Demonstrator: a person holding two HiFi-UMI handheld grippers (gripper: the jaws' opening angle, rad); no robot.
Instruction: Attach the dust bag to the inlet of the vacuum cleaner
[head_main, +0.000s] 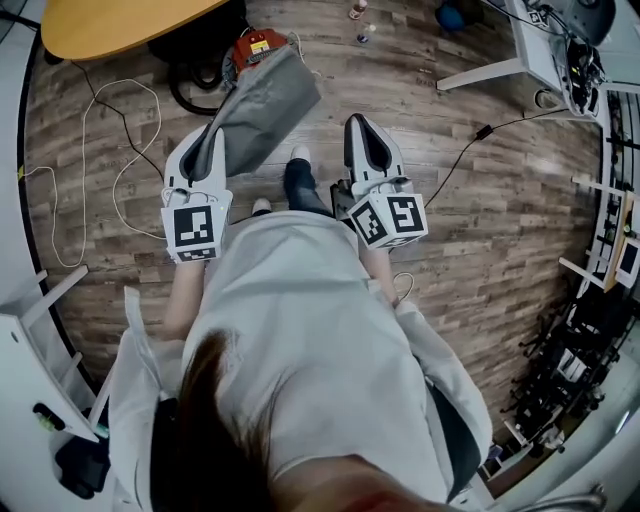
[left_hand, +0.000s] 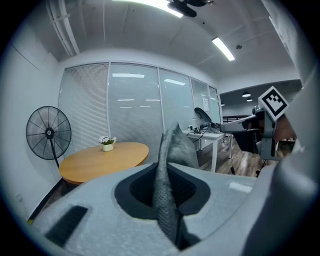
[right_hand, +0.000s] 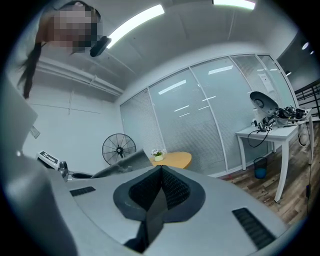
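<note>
Your left gripper (head_main: 208, 145) is clamped on the dust bag (head_main: 262, 100). In the left gripper view its jaws pinch a fold of the grey woven fabric, and the rest of the bag rises past the tips. From your head camera the bag stretches away from that gripper, up and to the right over the wooden floor (head_main: 480, 220). Its far end lies across the vacuum cleaner (head_main: 256, 44), a red-orange body on the floor beside a coiled black hose (head_main: 190, 88), near the edge of the round wooden table (head_main: 110, 22). You cannot tell from these views whether the bag touches the cleaner or only hangs in front of it. Your right gripper (head_main: 367, 135) is fully closed with nothing in it, and the right gripper view shows its two dark pads meeting in a line. It is held beside the left one, clear of the bag. Both grippers face the glass wall with blinds (left_hand: 130, 110), where a standing fan (left_hand: 48, 134) and a small pot of flowers (left_hand: 107, 143) on the table show. A white cable (head_main: 95, 150) loops over the floor on your left, and a white desk (head_main: 520, 50) stands on your right.
</note>
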